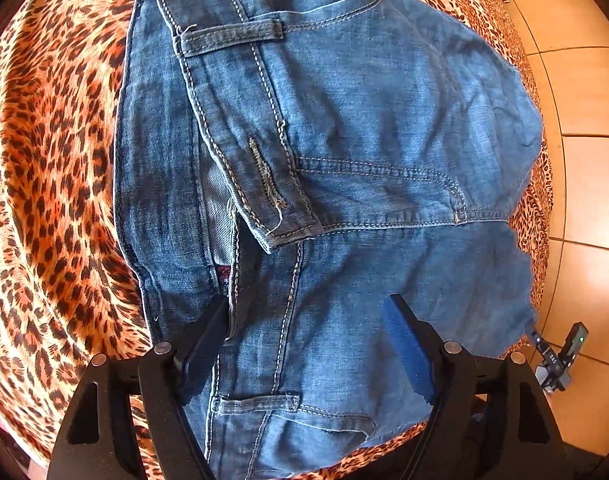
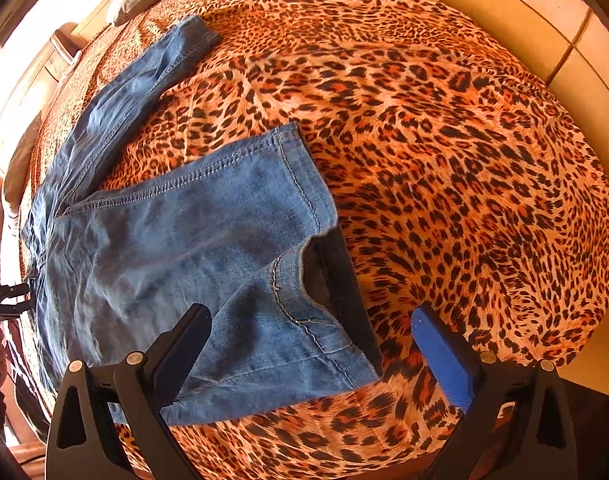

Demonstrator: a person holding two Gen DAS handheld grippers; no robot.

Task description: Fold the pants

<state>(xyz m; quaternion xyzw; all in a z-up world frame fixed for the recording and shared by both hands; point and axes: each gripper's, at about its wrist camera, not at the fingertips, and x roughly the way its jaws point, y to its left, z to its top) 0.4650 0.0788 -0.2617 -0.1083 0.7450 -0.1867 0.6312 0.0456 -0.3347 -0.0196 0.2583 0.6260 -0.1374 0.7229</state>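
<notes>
I work two handheld grippers over a bed spread point(image 1: 44, 160) in leopard print. The jeans point(image 1: 324, 140) lie flat on it.

Left view. The left gripper point(image 1: 308, 344) points steeply down at the waist end. Its jaws stand fairly wide, straddling the denim at 6 o'clock; I see no pad pressing the cloth, so nothing is gripped. The waistband point(image 1: 208, 128) runs from 12 o'clock down to 6 o'clock, left of centre. A belt loop point(image 1: 232, 36) sits at 12 o'clock; a second one lies low, between the jaws. The fly flap point(image 1: 280, 208) is turned open at centre. Tile floor point(image 1: 584, 160) shows at 3 o'clock.

Right view. The right gripper point(image 2: 308, 340) hangs over a leg end point(image 2: 224, 240), jaws wide, nothing held. The hem point(image 2: 304, 176) lies at centre, and the cuff corner at 6 o'clock sits between the jaws. The second leg point(image 2: 144, 80) runs off toward 11 o'clock, apart from the first.

Handling, as I judge it. The denim is soft, limp and moderately heavy; it will drape and drag, not slide. Seams and waistband are the thickest, stiffest parts. Take hold there: left on the waistband edge, right on the stitched hem. A single-layer pinch risks the lower layer falling away.
</notes>
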